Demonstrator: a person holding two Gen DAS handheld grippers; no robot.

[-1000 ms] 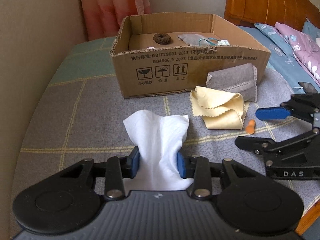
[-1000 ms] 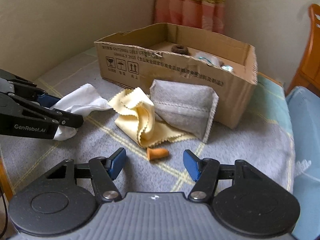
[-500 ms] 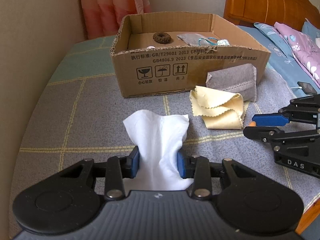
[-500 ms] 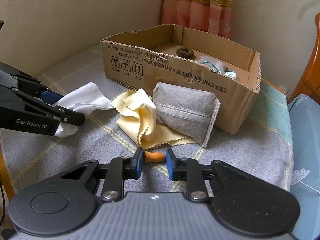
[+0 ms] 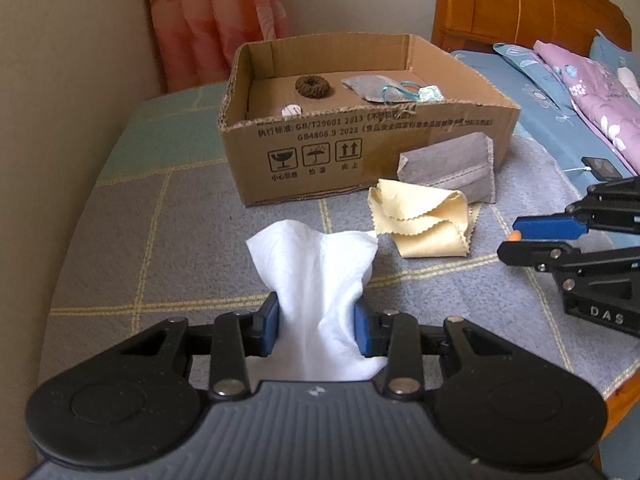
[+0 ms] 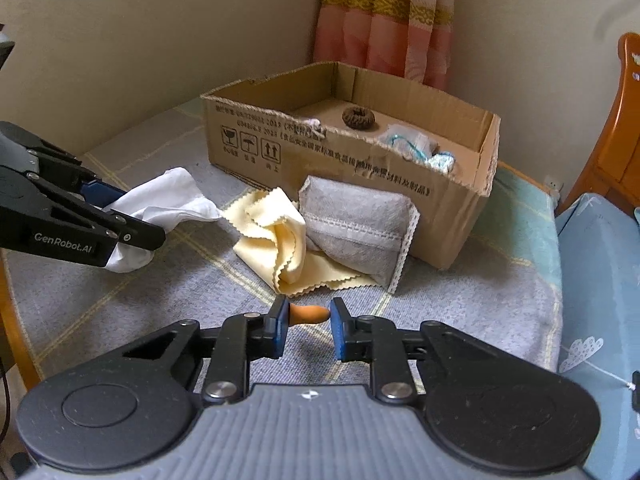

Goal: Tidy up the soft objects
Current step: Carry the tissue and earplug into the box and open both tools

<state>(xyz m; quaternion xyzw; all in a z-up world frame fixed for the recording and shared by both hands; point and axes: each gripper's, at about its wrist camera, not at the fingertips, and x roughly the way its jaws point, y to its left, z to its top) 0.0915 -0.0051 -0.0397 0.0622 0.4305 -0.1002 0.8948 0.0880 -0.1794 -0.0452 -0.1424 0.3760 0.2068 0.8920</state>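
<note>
My left gripper (image 5: pixel 316 320) is shut on a white tissue (image 5: pixel 316 272), which drapes forward onto the grey bedspread; it also shows in the right wrist view (image 6: pixel 160 204). My right gripper (image 6: pixel 308 322) is shut on a small orange earplug (image 6: pixel 308 314), held just above the bedspread; its tip shows in the left wrist view (image 5: pixel 515 235). A yellow cloth (image 5: pixel 420 220) and a grey pouch (image 5: pixel 452 172) lie in front of the cardboard box (image 5: pixel 320 160). The box holds a brown scrunchie (image 5: pixel 313 86) and a grey pouch with a blue cord (image 5: pixel 380 88).
The wall (image 5: pixel 80 60) runs along the left of the bed, with a pink curtain (image 5: pixel 216 20) behind the box. A wooden headboard (image 5: pixel 520 4) and pillows (image 5: pixel 580 80) are at the right. The bed's wooden edge (image 5: pixel 624 396) is near me.
My right gripper closed on the orange earplug and lifted it slightly off the bedspread. My left gripper kept its hold on the white tissue and barely moved.
</note>
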